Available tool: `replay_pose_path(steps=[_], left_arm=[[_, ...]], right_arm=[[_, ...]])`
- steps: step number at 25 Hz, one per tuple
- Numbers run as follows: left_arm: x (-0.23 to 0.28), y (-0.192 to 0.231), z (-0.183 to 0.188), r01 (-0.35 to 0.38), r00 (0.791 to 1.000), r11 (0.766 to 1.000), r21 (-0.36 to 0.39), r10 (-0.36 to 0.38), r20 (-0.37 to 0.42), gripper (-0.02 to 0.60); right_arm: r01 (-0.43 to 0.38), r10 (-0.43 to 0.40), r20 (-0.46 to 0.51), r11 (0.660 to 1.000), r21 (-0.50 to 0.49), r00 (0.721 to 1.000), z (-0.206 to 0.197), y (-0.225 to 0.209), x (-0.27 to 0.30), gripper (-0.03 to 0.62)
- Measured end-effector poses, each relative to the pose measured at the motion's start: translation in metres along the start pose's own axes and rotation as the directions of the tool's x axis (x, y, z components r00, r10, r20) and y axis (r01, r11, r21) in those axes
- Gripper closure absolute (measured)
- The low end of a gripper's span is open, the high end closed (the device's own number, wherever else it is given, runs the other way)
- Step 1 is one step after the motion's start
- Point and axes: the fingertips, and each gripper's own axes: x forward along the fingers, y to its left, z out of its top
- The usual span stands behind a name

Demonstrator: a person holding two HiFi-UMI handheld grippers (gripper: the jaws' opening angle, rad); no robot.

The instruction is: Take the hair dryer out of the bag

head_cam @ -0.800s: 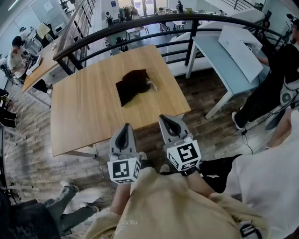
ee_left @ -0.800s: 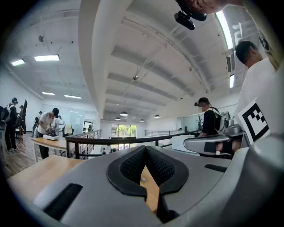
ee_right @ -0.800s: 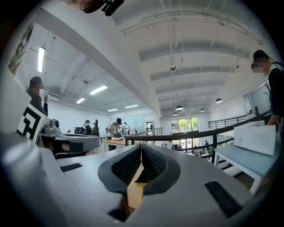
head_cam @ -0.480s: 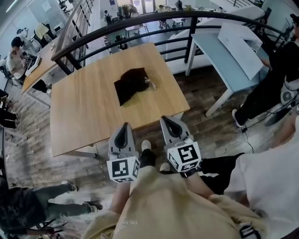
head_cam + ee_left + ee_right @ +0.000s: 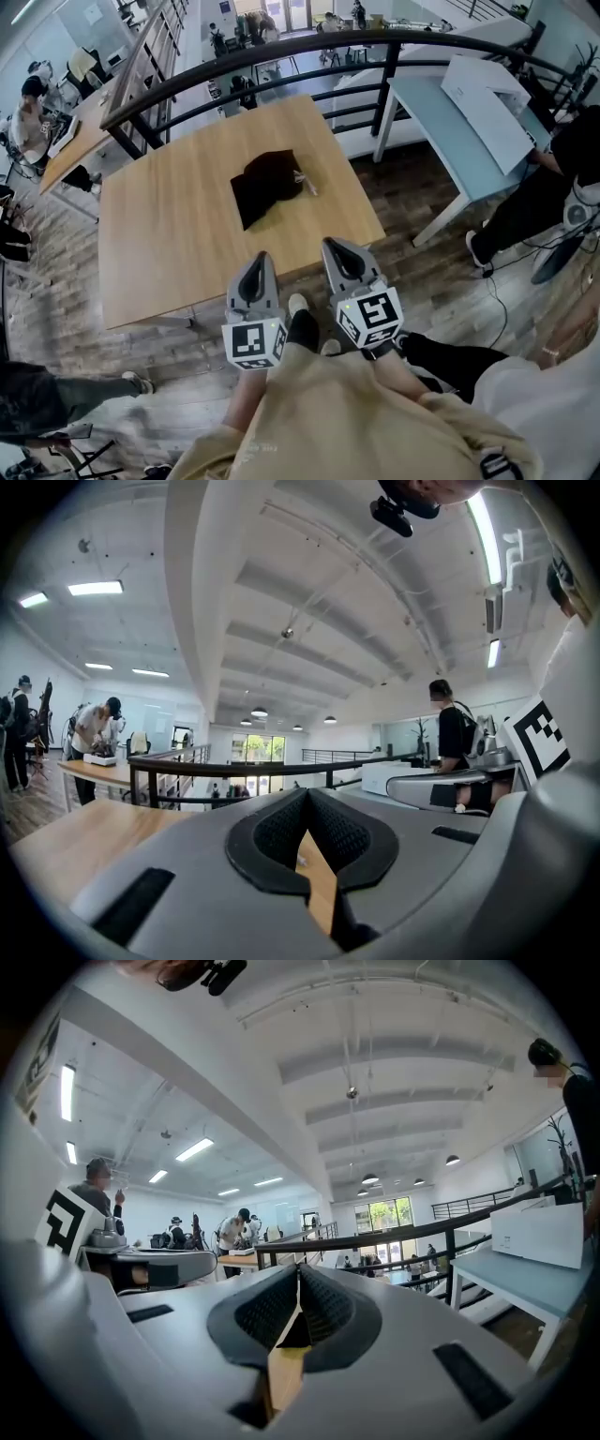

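Note:
A dark drawstring bag (image 5: 266, 183) lies crumpled near the middle of the wooden table (image 5: 169, 234), with a pale cord end (image 5: 306, 180) sticking out on its right side. No hair dryer shows; the bag hides whatever is inside. My left gripper (image 5: 262, 260) and right gripper (image 5: 331, 247) are held side by side at the table's near edge, well short of the bag, pointing level. Both are shut with nothing between the pads. In the right gripper view the bag (image 5: 292, 1326) shows as a dark patch between the closed jaws (image 5: 298, 1274). The left gripper (image 5: 307, 797) view shows only table wood.
A black curved railing (image 5: 281, 47) runs behind the table. A light blue table (image 5: 441, 122) with a white box (image 5: 487, 94) stands to the right, with a person beside it. Other people stand at the left and work at a desk beyond the railing.
The view has shifted slightly and both grippers have edged a little toward the table. The person at the lower left has walked further out of view. The bag lies unmoved.

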Motion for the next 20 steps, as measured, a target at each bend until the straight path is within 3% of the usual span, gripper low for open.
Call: replay_pose_path(steps=[20], left_arm=[[0.158,0.136,0.004,-0.026,0.999,0.993,-0.114,0.03,0.035,0.568]], right_arm=[[-0.059,0.053,-0.078,0.996,-0.065,0.996,0.01,-0.033,0.203,0.577]])
